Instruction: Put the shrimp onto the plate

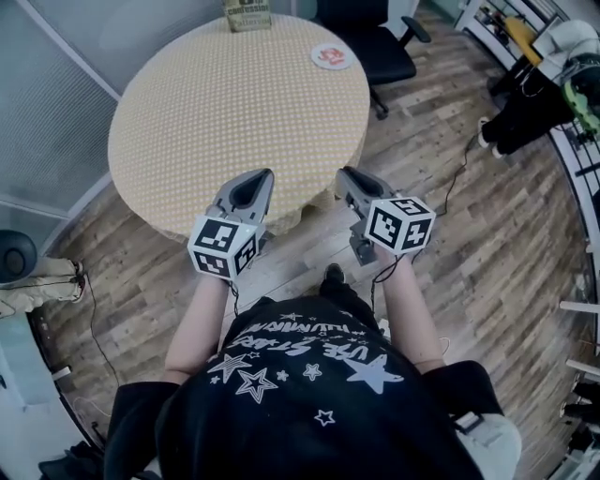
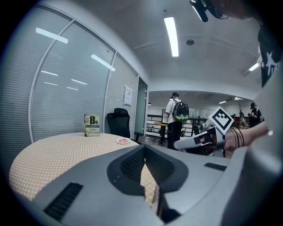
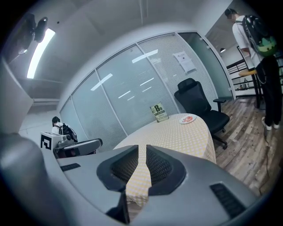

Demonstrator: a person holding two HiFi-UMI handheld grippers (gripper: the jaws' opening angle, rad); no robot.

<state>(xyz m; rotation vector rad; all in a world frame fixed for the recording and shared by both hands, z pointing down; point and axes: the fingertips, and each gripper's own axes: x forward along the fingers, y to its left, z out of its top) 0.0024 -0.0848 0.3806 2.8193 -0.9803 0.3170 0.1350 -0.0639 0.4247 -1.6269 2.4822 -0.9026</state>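
One round yellow-dotted bench (image 1: pixel 234 103) carries one small white plate (image 1: pixel 331 56) and one upright book (image 1: pixel 247 14); the left gripper (image 1: pixel 258 178) has its fingers clenched on nothing, the right gripper (image 1: pixel 345 174) has its fingers barely parted.

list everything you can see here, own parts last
table: one, round, yellow dotted cloth, ahead of the person
book: one, green and white, standing at the table's far edge
plate: one, white with an orange-red patch too small to identify, far right of the table
office chair: one, black, beyond the table
floor: brown wood planks, around the table
bystander: one, white top and dark backpack, in the background
shirt: one, black with white stars, on the person
left gripper: grey, jaws together, empty, at the table's near edge
right gripper: grey, jaws slightly apart, empty, beside the left gripper
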